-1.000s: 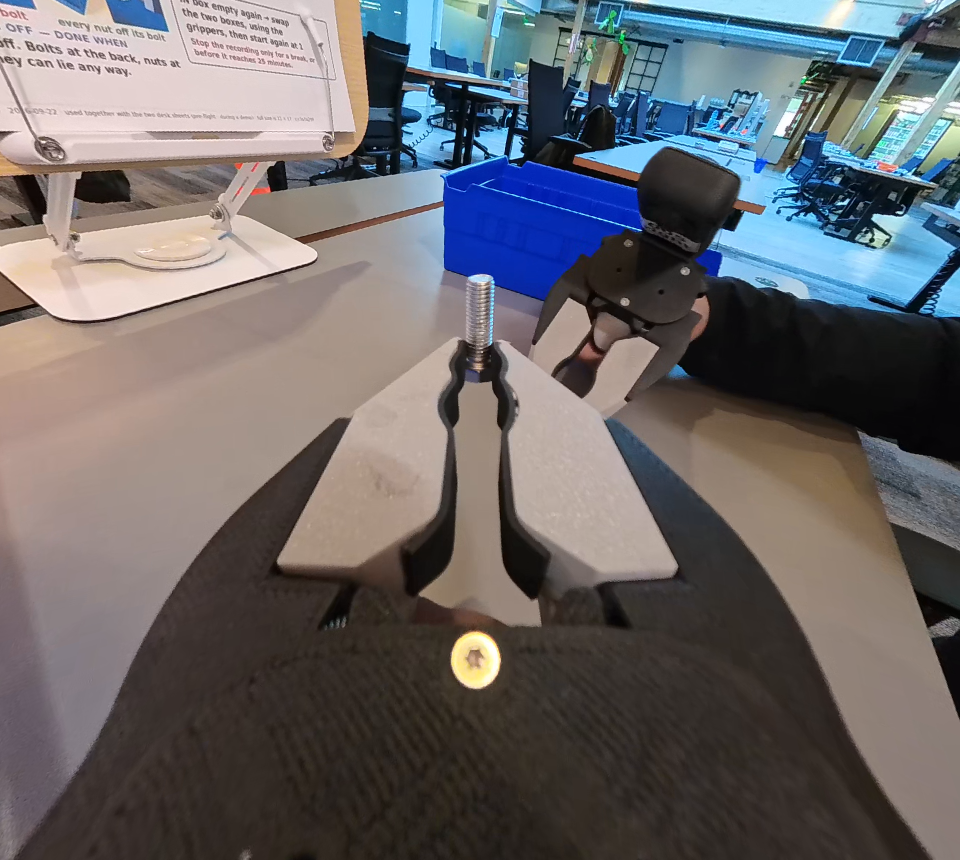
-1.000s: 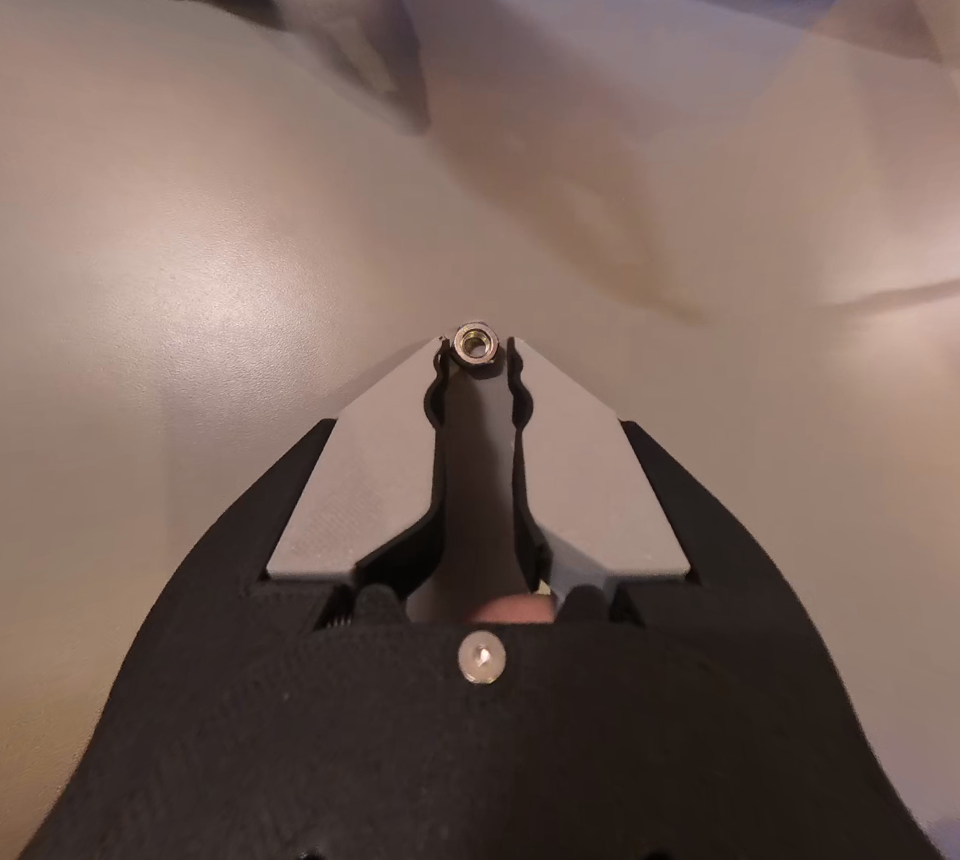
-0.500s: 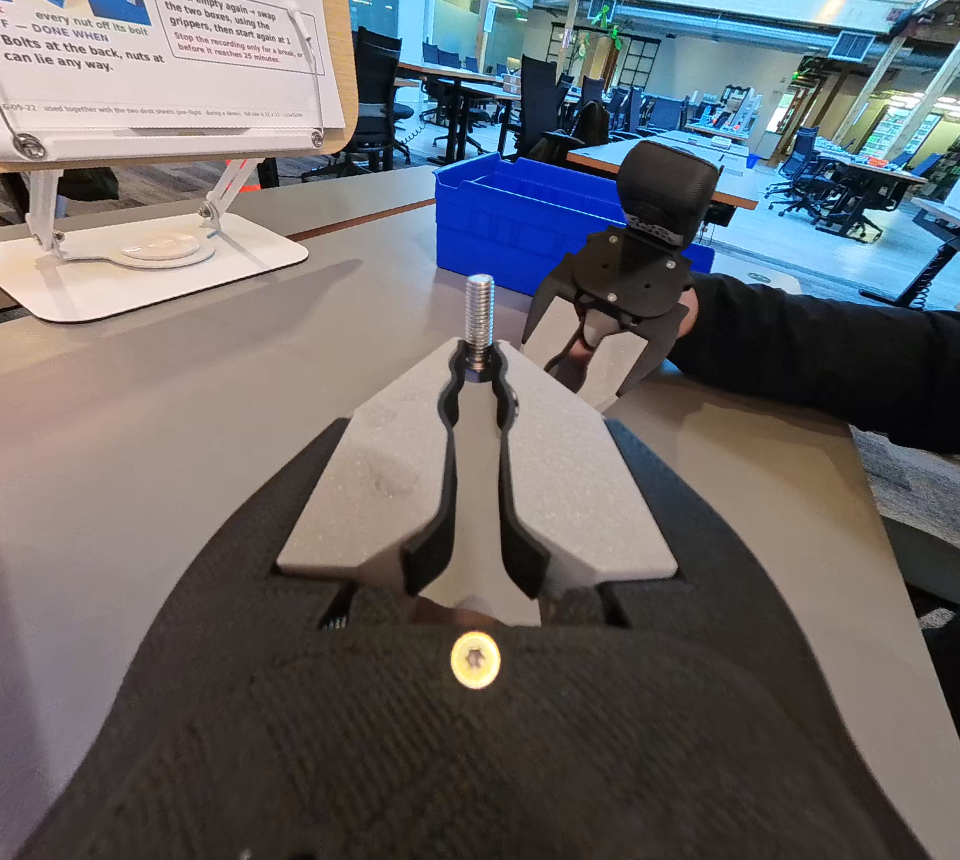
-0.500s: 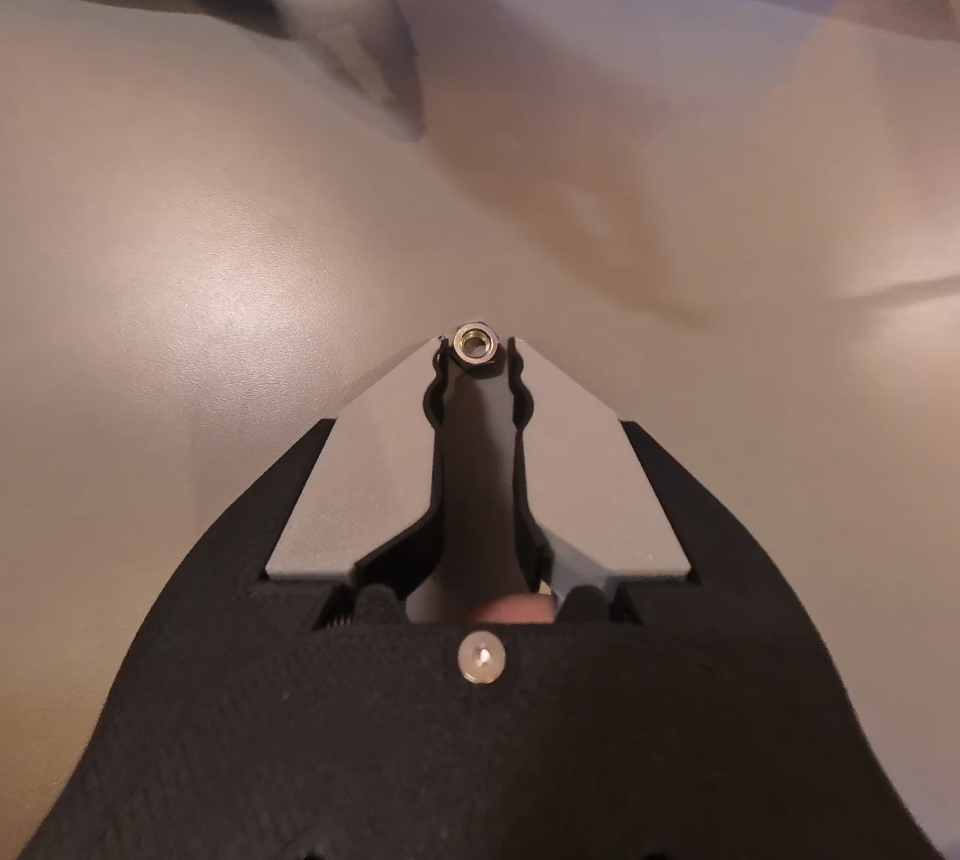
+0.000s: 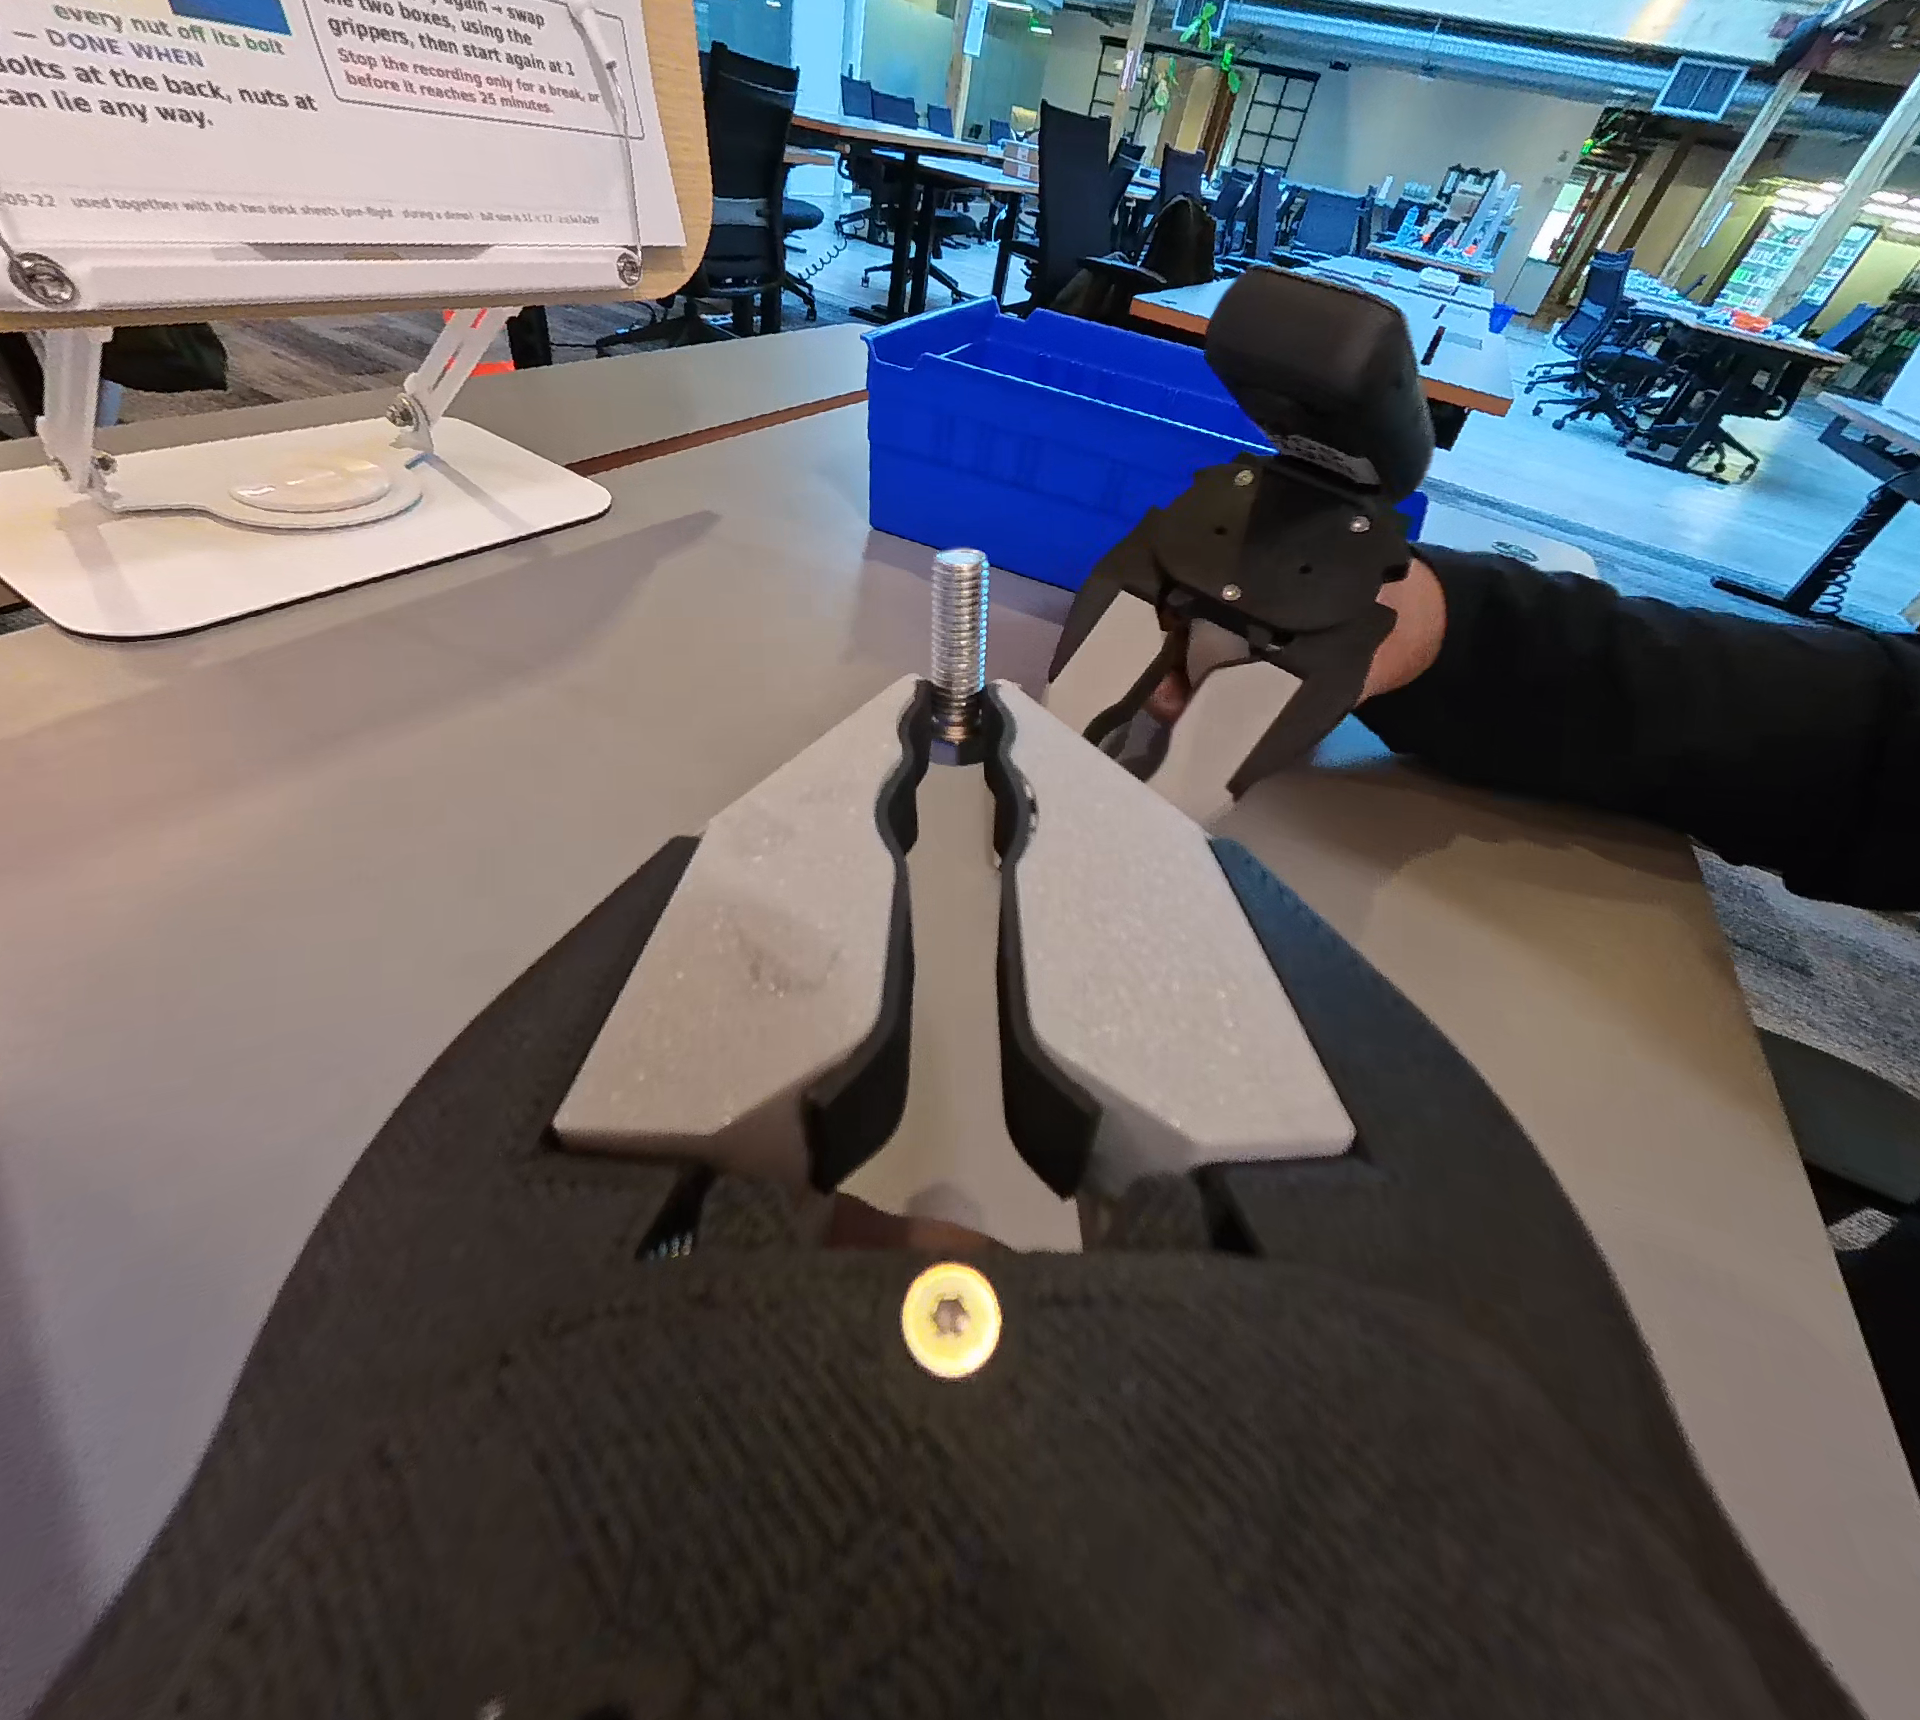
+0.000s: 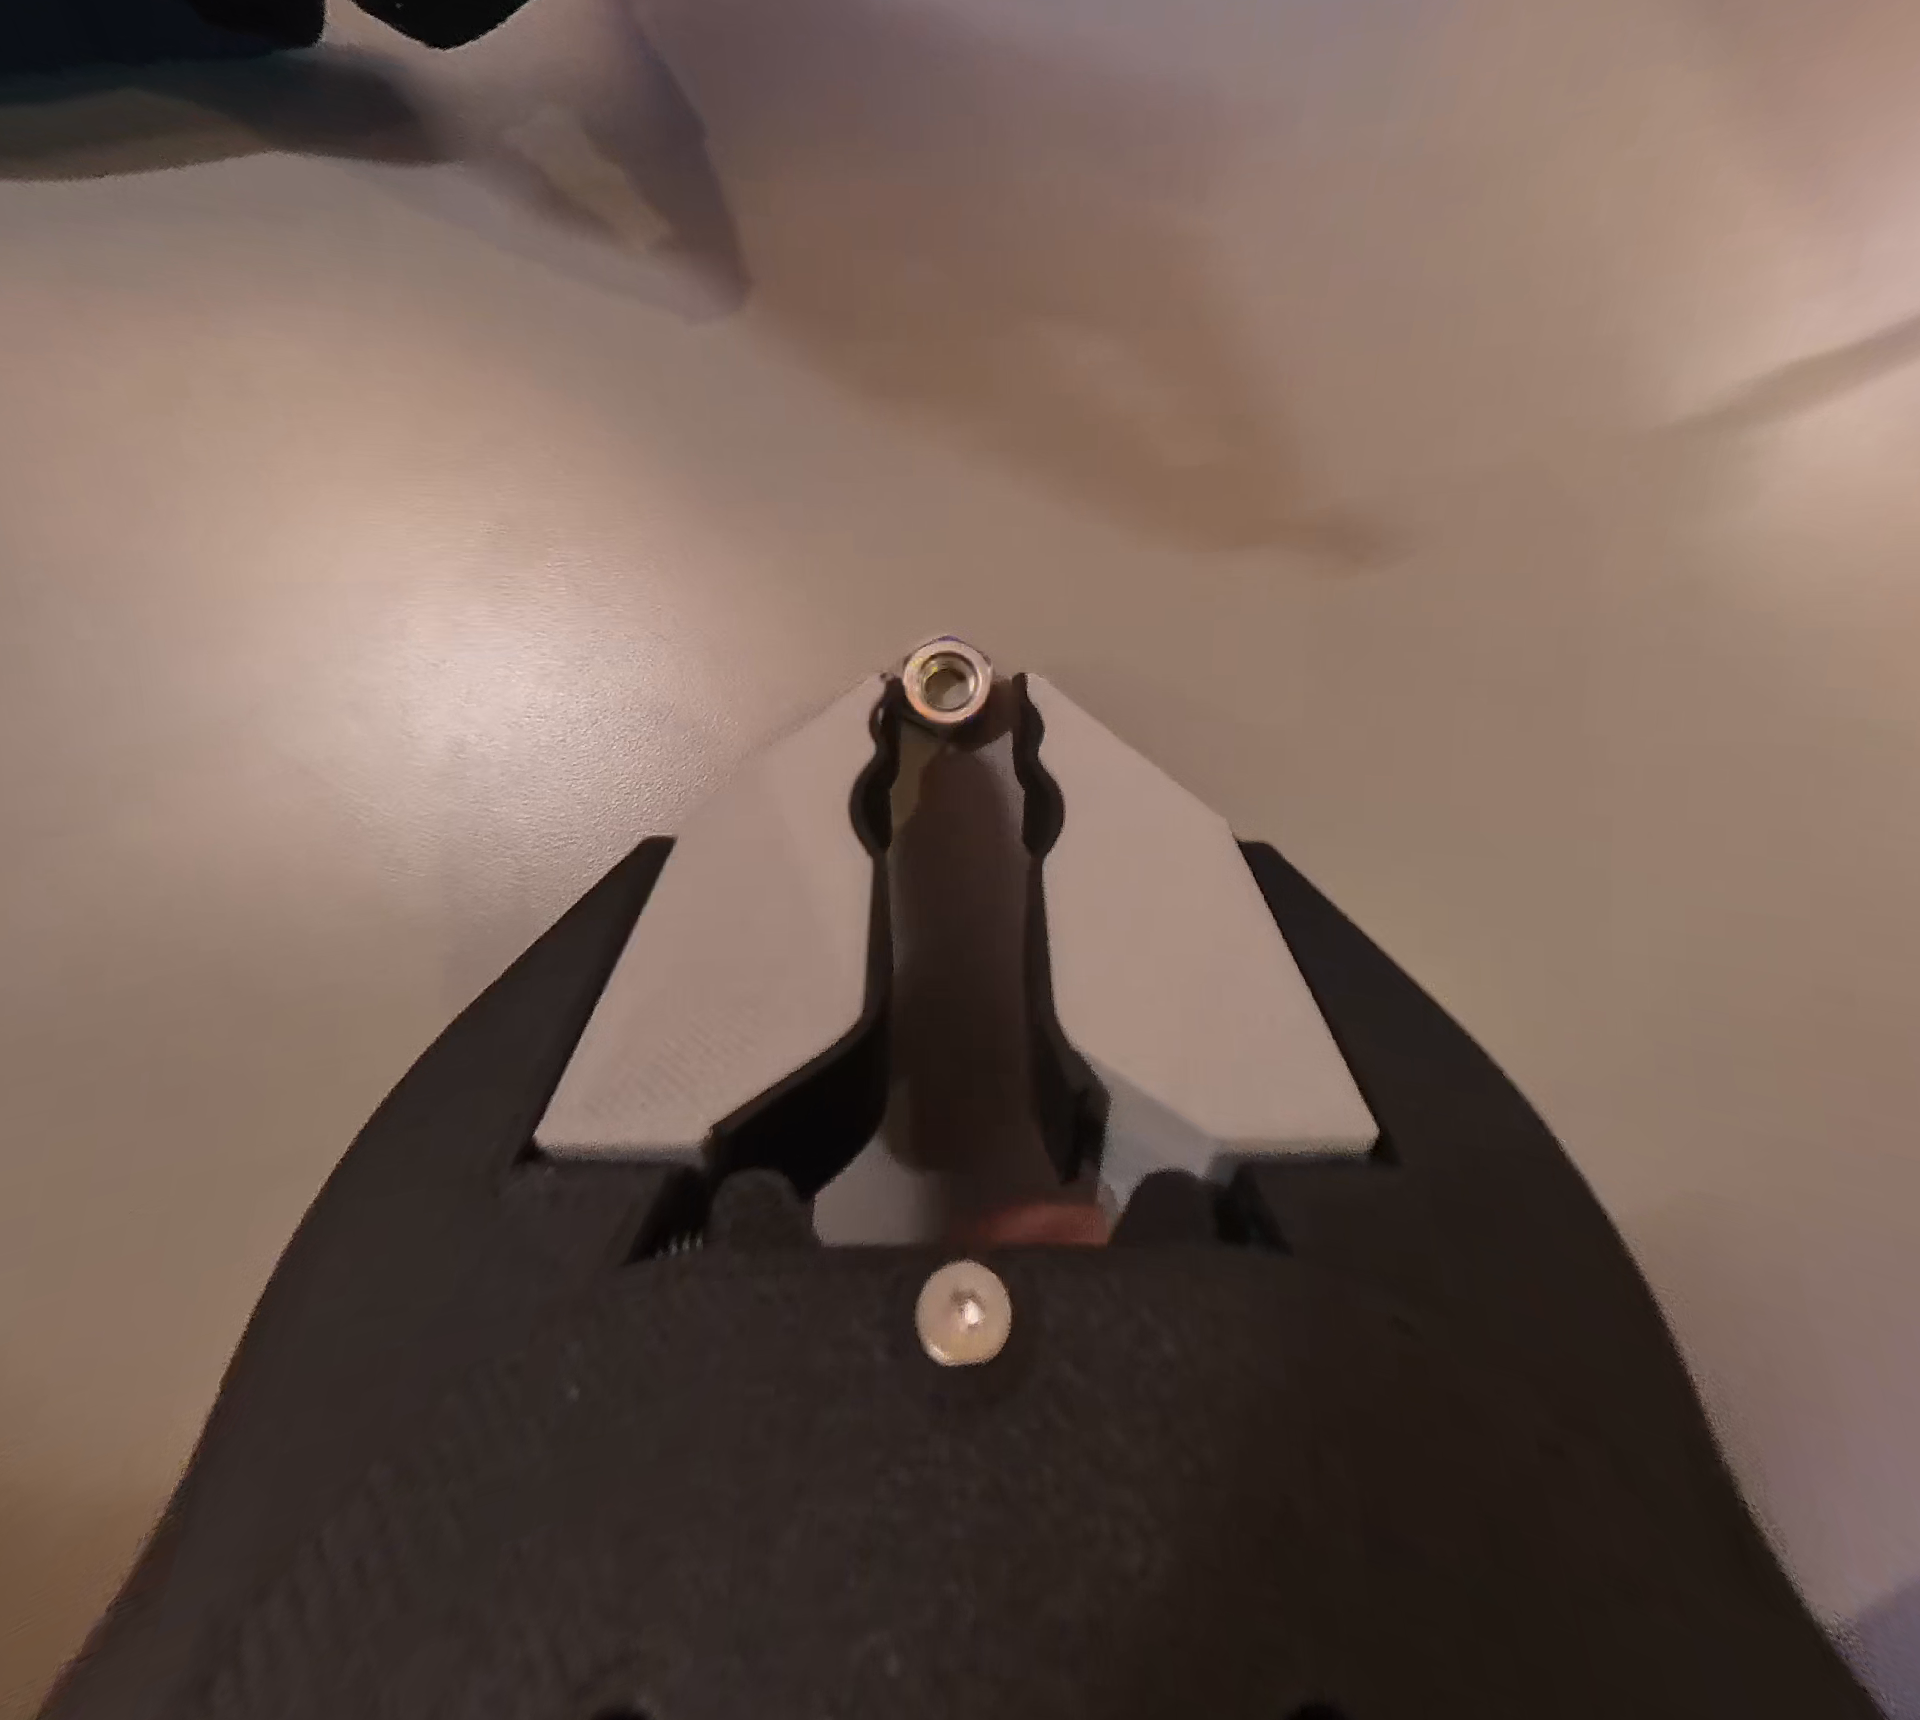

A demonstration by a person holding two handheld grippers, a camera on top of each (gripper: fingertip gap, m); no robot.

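Bolt (image 5: 958, 621) stands clamped in left tongs (image 5: 956, 725); right tongs (image 6: 951, 699) pinch a nut (image 6: 943, 690).

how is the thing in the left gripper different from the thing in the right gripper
The left gripper is shut on a bolt; the right gripper is shut on a nut.
The bolt is a long threaded shaft standing up past the fingertips; the nut is a short ring with an open hole.
The bolt sticks far out; the nut barely clears the tips.
Both are silver metal, pinched at the fingertips above the grey table.
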